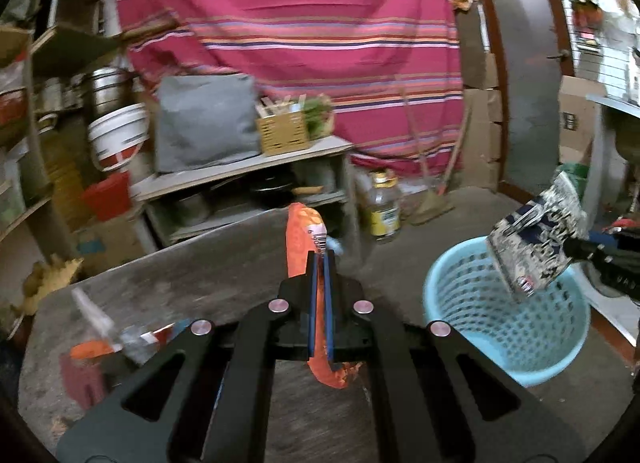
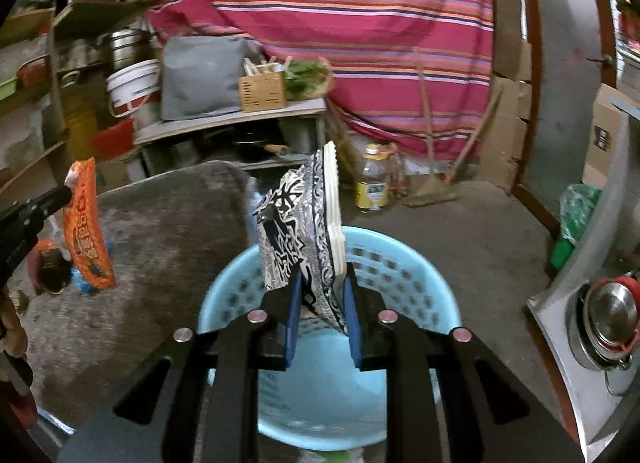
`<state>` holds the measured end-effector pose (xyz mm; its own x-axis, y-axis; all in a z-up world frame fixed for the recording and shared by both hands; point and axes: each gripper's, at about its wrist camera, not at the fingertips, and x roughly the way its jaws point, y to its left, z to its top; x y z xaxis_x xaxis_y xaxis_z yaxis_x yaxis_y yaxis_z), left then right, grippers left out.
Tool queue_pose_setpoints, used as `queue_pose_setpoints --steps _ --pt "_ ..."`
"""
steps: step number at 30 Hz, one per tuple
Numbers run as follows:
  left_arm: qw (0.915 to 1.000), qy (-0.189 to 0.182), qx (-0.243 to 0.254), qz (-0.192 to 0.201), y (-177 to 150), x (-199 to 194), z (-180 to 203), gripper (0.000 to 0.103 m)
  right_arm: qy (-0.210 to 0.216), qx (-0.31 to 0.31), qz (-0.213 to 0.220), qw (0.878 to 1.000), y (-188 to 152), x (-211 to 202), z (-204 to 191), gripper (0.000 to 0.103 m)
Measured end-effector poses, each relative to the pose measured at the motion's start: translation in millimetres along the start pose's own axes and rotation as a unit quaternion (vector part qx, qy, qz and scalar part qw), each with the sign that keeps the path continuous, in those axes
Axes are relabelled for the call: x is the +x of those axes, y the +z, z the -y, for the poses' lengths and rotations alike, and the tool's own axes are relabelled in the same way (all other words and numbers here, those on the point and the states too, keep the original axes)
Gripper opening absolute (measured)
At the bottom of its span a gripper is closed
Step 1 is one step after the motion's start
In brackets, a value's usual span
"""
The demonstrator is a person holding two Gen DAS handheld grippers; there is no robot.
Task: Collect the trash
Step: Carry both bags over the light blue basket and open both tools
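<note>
While the left gripper (image 1: 320,259) fingers pinch an orange snack wrapper (image 1: 306,237) nearly flat, the right gripper (image 2: 322,283) fingers narrowly clamp a black-and-white patterned packet (image 2: 296,231) above the blue basket (image 2: 400,263).

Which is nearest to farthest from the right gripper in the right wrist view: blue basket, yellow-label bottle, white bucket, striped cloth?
From the right gripper, shut on the black-and-white wrapper:
1. Blue basket, directly below and just ahead.
2. Yellow-label bottle, on the floor beyond the basket, slightly right.
3. White bucket, back left by the shelves.
4. Striped cloth, hanging at the back; its place against the bucket is too close to call.
</note>
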<state>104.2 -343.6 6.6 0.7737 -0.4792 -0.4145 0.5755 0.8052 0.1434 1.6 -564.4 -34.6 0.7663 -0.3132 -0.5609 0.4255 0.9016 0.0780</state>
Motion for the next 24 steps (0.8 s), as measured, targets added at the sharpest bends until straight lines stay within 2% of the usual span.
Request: queue_pose_setpoints --steps 4,10,17,19,21,24 --pt "0.9995 -0.03 0.009 0.003 11.8 12.8 39.4 0.002 -0.013 0.01 -0.008 1.0 -3.5 6.6 21.9 0.02" --pt "0.9979 -0.064 0.011 0.008 19.9 22.3 73.1 0.002 -0.025 0.02 -0.016 0.999 -5.6 13.8 43.3 0.02" --pt "0.9965 -0.081 0.005 -0.022 10.7 51.1 99.2 0.004 -0.028 0.025 -0.024 0.999 -7.8 22.3 53.6 0.02" --pt "0.9964 -0.078 0.008 -0.033 7.0 59.9 102.9 0.018 -0.028 0.025 -0.028 0.999 -10.5 25.3 52.6 0.02" --pt "0.9968 -0.069 0.011 -0.038 3.1 65.1 104.5 0.047 -0.028 0.025 -0.032 0.999 -12.7 27.1 52.5 0.02" --pt "0.9976 -0.06 0.008 -0.034 1.1 63.3 100.5 0.064 -0.029 0.025 -0.036 0.999 -13.8 31.1 51.1 0.02"
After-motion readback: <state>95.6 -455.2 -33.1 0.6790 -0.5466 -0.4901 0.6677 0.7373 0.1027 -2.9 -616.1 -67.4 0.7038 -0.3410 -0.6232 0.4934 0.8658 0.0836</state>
